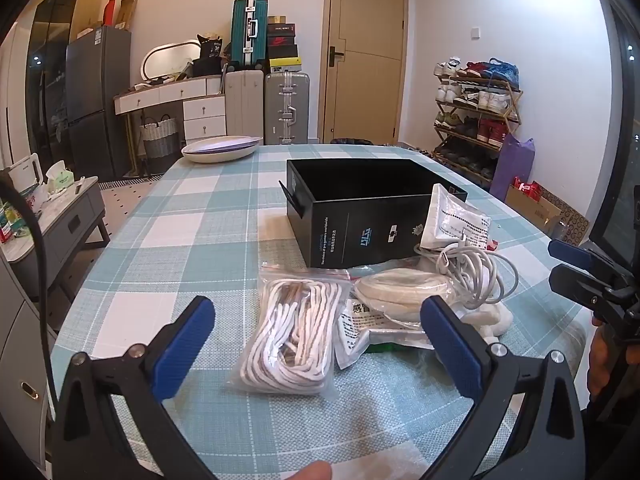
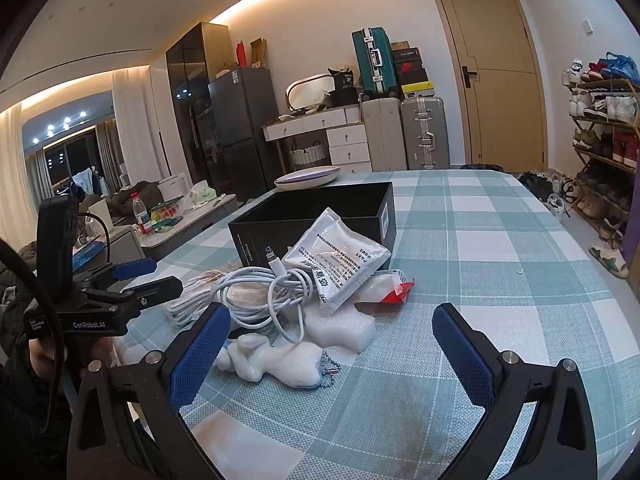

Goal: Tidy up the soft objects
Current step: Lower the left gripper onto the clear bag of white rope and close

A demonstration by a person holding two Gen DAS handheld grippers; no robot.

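A pile of soft things lies on the checked tablecloth in front of an open black box (image 1: pixel 360 208) (image 2: pixel 320 216). In the left wrist view a clear bag of white cord (image 1: pixel 292 332) lies nearest. Beside it are a coiled flat roll (image 1: pixel 400 288), a white sachet (image 1: pixel 456 220) (image 2: pixel 340 260) and a white charging cable (image 1: pixel 476 276) (image 2: pixel 264 292). A white plush keychain (image 2: pixel 276 360) and white foam (image 2: pixel 344 328) show in the right wrist view. My left gripper (image 1: pixel 318 332) (image 2: pixel 144 276) is open just short of the cord bag. My right gripper (image 2: pixel 332 332) (image 1: pixel 568 264) is open near the plush, touching nothing.
A stack of shallow plates (image 1: pixel 222 148) (image 2: pixel 308 178) sits at the table's far edge. A red-and-white packet (image 2: pixel 394 288) lies right of the pile. Suitcases (image 1: pixel 286 108), a shoe rack (image 1: pixel 476 116) and a side table (image 1: pixel 60 216) stand beyond the table.
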